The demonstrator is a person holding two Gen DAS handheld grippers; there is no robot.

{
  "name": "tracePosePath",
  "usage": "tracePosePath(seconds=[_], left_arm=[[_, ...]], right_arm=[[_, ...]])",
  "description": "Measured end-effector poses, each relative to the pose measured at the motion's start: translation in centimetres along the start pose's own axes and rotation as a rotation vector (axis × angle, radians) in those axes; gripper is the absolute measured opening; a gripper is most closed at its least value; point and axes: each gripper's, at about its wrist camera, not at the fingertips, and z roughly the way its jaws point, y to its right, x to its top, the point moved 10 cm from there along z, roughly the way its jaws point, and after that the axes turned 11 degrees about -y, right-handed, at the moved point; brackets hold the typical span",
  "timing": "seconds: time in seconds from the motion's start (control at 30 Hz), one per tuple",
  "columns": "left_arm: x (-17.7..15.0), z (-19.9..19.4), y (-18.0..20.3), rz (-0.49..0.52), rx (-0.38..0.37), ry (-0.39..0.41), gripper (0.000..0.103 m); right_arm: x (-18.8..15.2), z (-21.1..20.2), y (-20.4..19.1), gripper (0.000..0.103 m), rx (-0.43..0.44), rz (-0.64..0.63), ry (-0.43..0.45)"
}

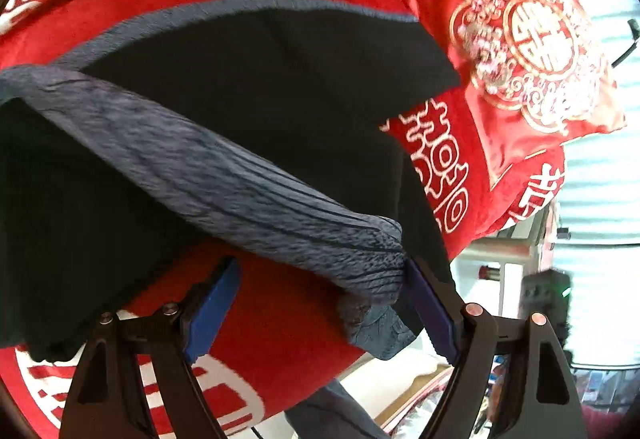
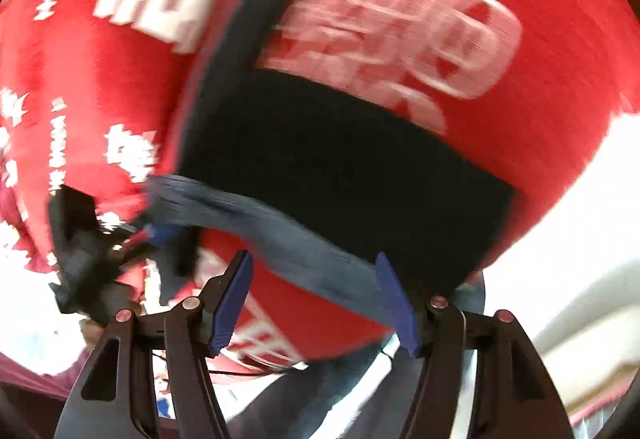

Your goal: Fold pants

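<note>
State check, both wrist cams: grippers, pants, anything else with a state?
left gripper: open, blue pads wide apart, waistband hanging between them, ungripped.
right gripper: open, pads apart; view motion-blurred.
pants: dark, lying on the bedspread, partly folded, waistband end lifted.
waistband: grey ribbed, raised and draped across.
bedspread: red, spread flat under the pants.
pillow: red, lying beyond the pants.
</note>
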Motion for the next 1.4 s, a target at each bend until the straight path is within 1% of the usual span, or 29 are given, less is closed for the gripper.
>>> tracePosePath(seconds=[0.07, 0.13, 0.17, 0.27, 0.3, 0.33, 0.37, 0.4, 0.43, 0.53, 0.63, 0.77, 0.8, 0.87, 0.93, 0.97, 1.0, 1.07, 1.1, 1.2, 1.27, 1.3, 1.33, 1.37, 1.4], left_arm=[[-0.1, 0.8, 0.1, 0.014, 0.025, -0.02, 0.084], [0.0, 1.8, -0.2, 0.01, 0.035, -0.041, 0.084], [0.0, 2.3, -0.3, 0.005, 0.039, -0.051, 0.084], [0.1, 3.4, -0.3, 0.006, 0.066, -0.067, 0.084], [0.2, 3.6, -0.2, 0.011, 0.073, -0.067, 0.084], [0.3, 3.8, 0.1, 0.02, 0.08, -0.066, 0.084], [0.4, 3.8, 0.4, 0.031, 0.082, -0.06, 0.077], [0.5, 3.9, 0.8, 0.04, 0.078, -0.059, 0.062], [0.6, 4.0, 1.3, 0.053, 0.069, -0.067, 0.057], [1.9, 3.2, 2.6, 0.072, 0.065, -0.033, 0.056], [4.1, 1.8, 3.4, 0.062, 0.064, 0.021, 0.056], [8.1, -0.1, 3.6, 0.044, 0.089, 0.094, 0.056], [9.1, -0.5, 3.6, 0.042, 0.098, 0.112, 0.056], [11.2, -1.4, 3.4, 0.043, 0.133, 0.146, 0.056], [12.9, -2.1, 3.1, 0.037, 0.159, 0.159, 0.056], [13.6, -2.5, 2.8, 0.032, 0.172, 0.158, 0.056], [14.2, -2.8, 2.6, 0.028, 0.182, 0.154, 0.06], [14.6, -3.8, 2.1, 0.02, 0.194, 0.153, 0.068], [14.5, -4.3, 2.0, 0.023, 0.194, 0.153, 0.068], [13.6, -5.9, 1.4, 0.039, 0.238, 0.148, 0.068], [12.6, -6.8, 1.0, 0.038, 0.264, 0.147, 0.068], [12.2, -7.3, 0.7, 0.033, 0.28, 0.152, 0.068], [11.8, -7.5, 0.3, 0.026, 0.3, 0.158, 0.072], [11.6, -7.6, -0.6, 0.008, 0.336, 0.168, 0.09], [11.4, -7.8, -1.4, -0.012, 0.365, 0.185, 0.095]], right_arm=[[-1.0, 0.7, 2.8, 0.068, 0.037, 0.069, -0.013], [-1.7, 1.9, 4.8, 0.068, 0.107, 0.127, -0.026], [-1.7, 2.5, 5.2, 0.068, 0.125, 0.141, -0.031], [-1.4, 4.6, 5.8, 0.068, 0.233, 0.165, -0.046], [-1.3, 4.6, 5.8, 0.059, 0.273, 0.172, -0.049], [-1.1, 4.6, 5.5, 0.047, 0.301, 0.176, -0.049], [-1.1, 4.2, 5.1, 0.031, 0.303, 0.166, -0.043], [-1.2, 3.5, 4.7, 0.019, 0.321, 0.154, -0.033], [-1.3, 2.6, 4.2, 0.016, 0.337, 0.146, -0.022], [-0.3, -1.1, 1.8, 0.014, 0.367, 0.083, 0.024], [2.3, -4.2, -0.7, 0.014, 0.389, 0.017, 0.068], [8.5, -8.4, -4.6, 0.013, 0.416, -0.074, 0.118], [10.9, -9.6, -5.8, 0.014, 0.418, -0.105, 0.126], [14.3, -10.9, -7.1, 0.014, 0.417, -0.143, 0.128], [18.6, -12.1, -9.1, 0.014, 0.403, -0.186, 0.129], [20.1, -12.4, -9.8, 0.014, 0.39, -0.196, 0.13], [22.6, -12.6, -10.8, 0.014, 0.357, -0.206, 0.126], [25.1, -12.5, -11.3, 0.014, 0.315, -0.202, 0.105], [26.7, -12.0, -12.1, 0.014, 0.266, -0.204, 0.089], [28.0, -10.8, -13.3, 0.015, 0.173, -0.203, 0.049], [28.1, -10.9, -14.2, 0.015, 0.163, -0.197, 0.048], [28.1, -11.2, -14.4, 0.015, 0.127, -0.192, 0.062], [28.4, -11.4, -14.2, 0.015, 0.081, -0.189, 0.071], [29.1, -11.4, -13.6, 0.017, -0.016, -0.183, 0.087], [29.9, -11.1, -13.2, 0.022, -0.087, -0.193, 0.091]])
